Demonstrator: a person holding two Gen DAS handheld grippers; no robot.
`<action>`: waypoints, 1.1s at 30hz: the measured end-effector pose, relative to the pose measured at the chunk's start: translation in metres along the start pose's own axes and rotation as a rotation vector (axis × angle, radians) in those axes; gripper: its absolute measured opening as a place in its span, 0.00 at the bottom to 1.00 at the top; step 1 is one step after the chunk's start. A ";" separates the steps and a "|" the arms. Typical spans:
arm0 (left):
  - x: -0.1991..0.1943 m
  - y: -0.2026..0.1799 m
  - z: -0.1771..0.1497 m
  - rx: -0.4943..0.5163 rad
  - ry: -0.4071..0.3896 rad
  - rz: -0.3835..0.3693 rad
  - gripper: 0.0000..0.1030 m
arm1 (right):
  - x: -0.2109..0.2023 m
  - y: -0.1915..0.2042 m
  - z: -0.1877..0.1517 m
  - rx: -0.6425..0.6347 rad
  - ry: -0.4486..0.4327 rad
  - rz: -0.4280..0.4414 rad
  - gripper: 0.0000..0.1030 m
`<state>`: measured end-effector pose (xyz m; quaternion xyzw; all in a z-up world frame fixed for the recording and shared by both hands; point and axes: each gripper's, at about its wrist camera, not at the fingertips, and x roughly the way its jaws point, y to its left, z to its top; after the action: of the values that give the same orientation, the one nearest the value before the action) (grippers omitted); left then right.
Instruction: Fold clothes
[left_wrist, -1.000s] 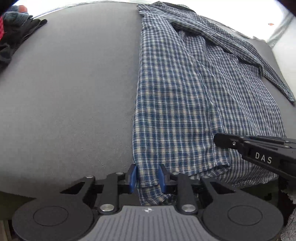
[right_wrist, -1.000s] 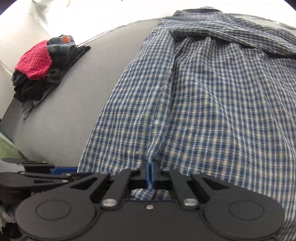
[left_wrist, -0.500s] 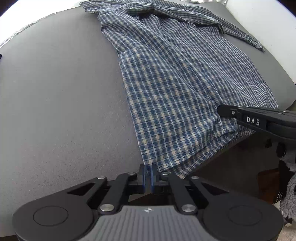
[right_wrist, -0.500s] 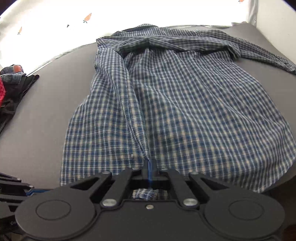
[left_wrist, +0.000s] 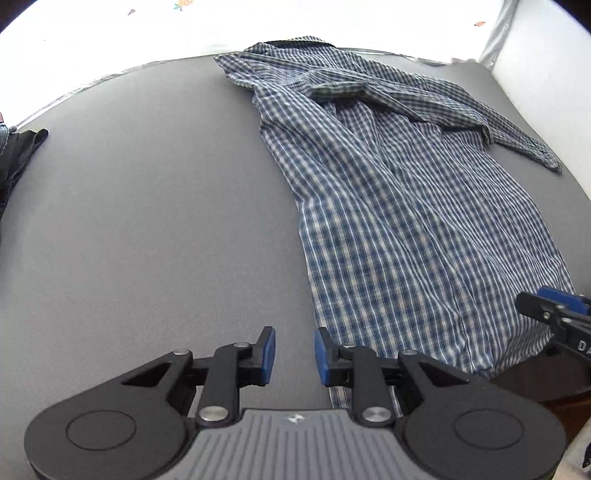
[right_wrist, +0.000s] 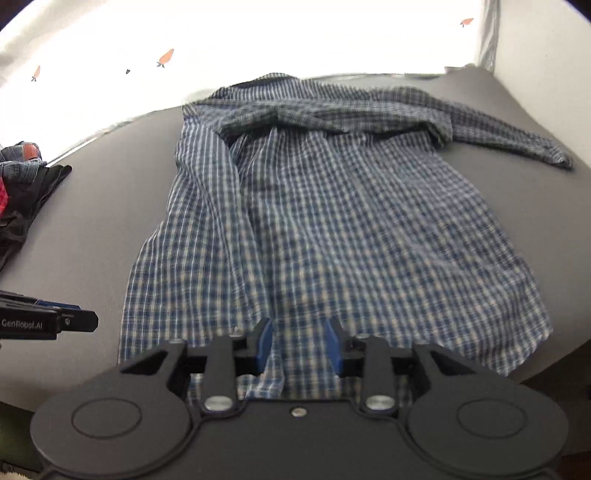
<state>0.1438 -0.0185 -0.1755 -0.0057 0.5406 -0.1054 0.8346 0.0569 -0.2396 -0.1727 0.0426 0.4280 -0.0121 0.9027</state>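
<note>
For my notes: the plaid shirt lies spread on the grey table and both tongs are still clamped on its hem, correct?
Not quite: both the left tongs and right tongs are open, as each wrist view shows. The plaid shirt does lie spread on the grey table.

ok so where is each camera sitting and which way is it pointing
Left wrist: on the left gripper, low at the table's near edge, facing across it; jaws open over bare table, left of the shirt; the right gripper's tip shows at right.
Right wrist: on the right gripper, at the same edge, facing along the shirt; jaws open over the hem; the left gripper's tip shows at left.
Shared: shirt, table, the clothes pile at far left.
</note>
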 end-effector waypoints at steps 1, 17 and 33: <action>0.001 -0.001 0.006 -0.014 -0.005 0.007 0.26 | 0.002 -0.005 0.008 -0.012 -0.009 -0.015 0.39; 0.031 -0.054 0.105 -0.058 -0.049 0.184 0.32 | 0.094 -0.123 0.112 0.158 0.050 0.057 0.46; 0.066 -0.038 0.196 -0.032 -0.154 0.247 0.48 | 0.175 -0.212 0.219 0.378 -0.001 -0.044 0.60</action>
<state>0.3407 -0.0881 -0.1491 0.0395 0.4731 0.0075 0.8801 0.3240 -0.4669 -0.1840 0.2019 0.4186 -0.1119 0.8783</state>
